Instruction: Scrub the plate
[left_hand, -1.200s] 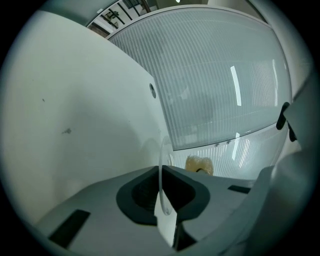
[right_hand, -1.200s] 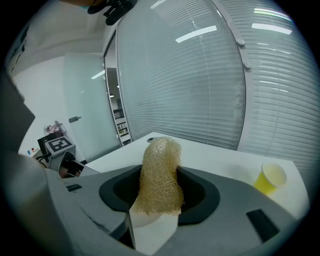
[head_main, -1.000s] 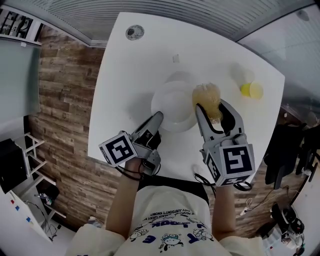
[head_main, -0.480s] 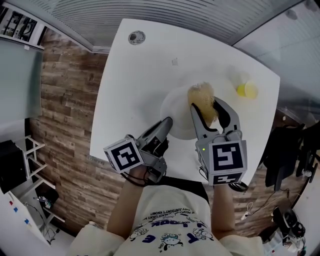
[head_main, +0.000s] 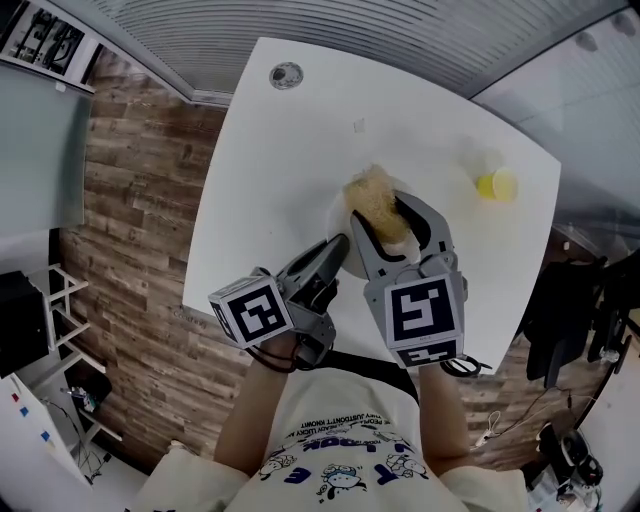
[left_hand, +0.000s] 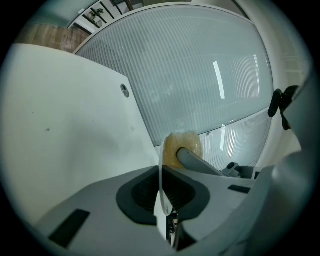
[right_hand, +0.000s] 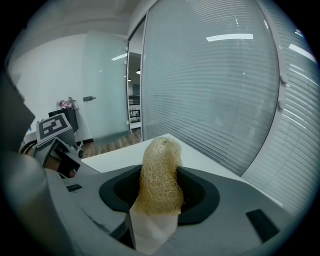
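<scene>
While the left gripper (head_main: 338, 246) pinches the round white plate (left_hand: 160, 167) at its eight o'clock rim, the right gripper (head_main: 386, 214) clamps a tan fibrous loofah scrubber (head_main: 372, 196) over it.

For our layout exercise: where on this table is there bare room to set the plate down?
The table's left side is bare, from the grommet down to the left hand-held gripper. A smaller gap lies between the plate and the yellow object. The middle is crowded: right hand-held gripper, sponge.
</scene>
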